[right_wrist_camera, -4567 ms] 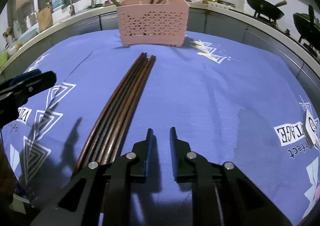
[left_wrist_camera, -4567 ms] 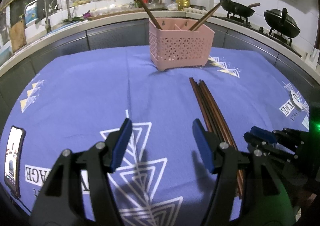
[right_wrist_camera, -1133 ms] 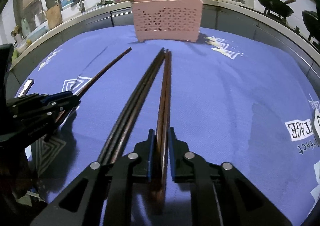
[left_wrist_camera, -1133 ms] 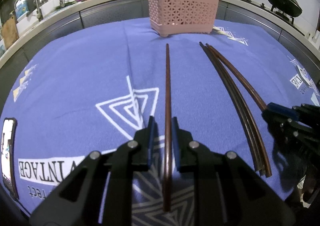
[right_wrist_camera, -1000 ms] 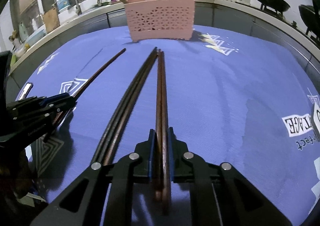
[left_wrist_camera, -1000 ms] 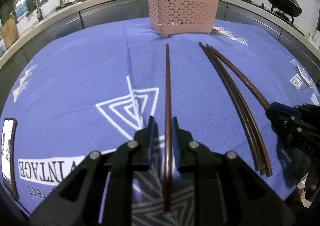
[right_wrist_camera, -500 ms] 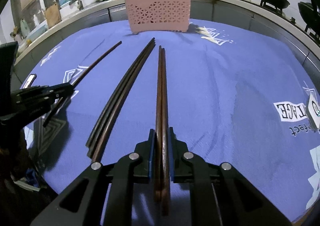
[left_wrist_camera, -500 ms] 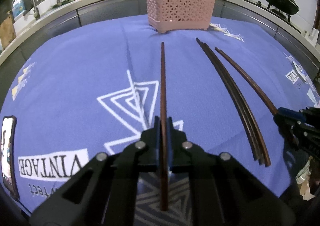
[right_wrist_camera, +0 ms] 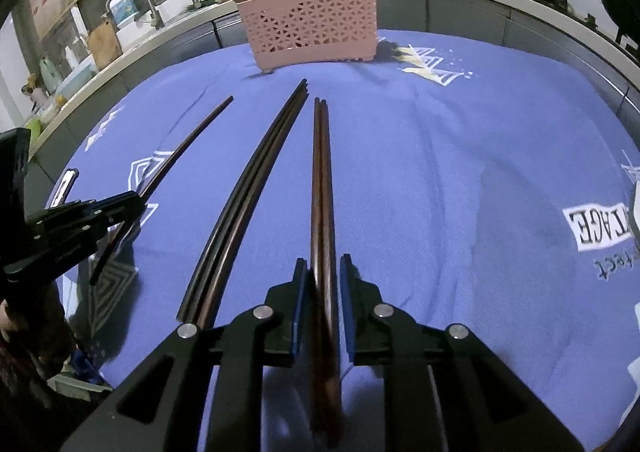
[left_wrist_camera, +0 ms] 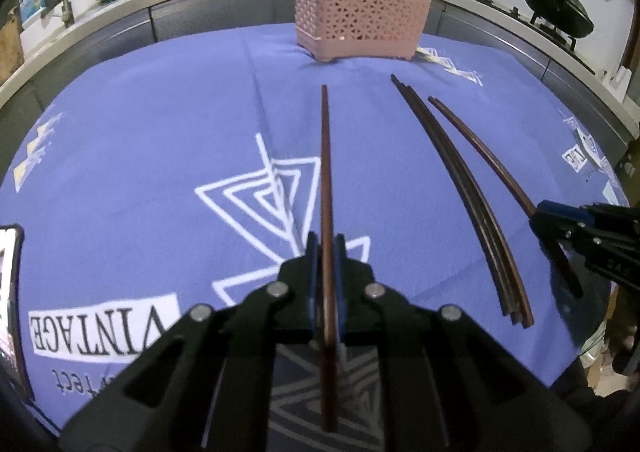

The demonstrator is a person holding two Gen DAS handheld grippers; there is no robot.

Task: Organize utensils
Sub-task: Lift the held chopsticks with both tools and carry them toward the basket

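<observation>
- Left wrist view: left gripper [left_wrist_camera: 327, 252] clamped tight on a single dark chopstick [left_wrist_camera: 326, 171], blue pads touching both sides; stick runs straight forward, tip aimed at the pink basket [left_wrist_camera: 362, 25].
- Basket stands at the far end of the blue cloth [left_wrist_camera: 160, 131], with a few brown utensil handles sticking out of it.
- Loose bundle of chopsticks [left_wrist_camera: 464, 187] lies on the cloth right of the held stick, well apart from it.
- Right gripper [left_wrist_camera: 538, 207] at the right edge, gripping a stick pair [left_wrist_camera: 480, 149] just right of the bundle.
- Right wrist view: right gripper [right_wrist_camera: 323, 272] around two chopsticks [right_wrist_camera: 321, 179] side by side; jaws nearly closed, a small gap shows at the right pad, sticks blurred near the camera.
- Loose bundle [right_wrist_camera: 248, 187] on the cloth [right_wrist_camera: 440, 171] just left of the pair.
- Left gripper [right_wrist_camera: 132, 201] far left, pinching its one stick [right_wrist_camera: 180, 149].
- Basket [right_wrist_camera: 312, 25] straight ahead at the far end of the cloth.
</observation>
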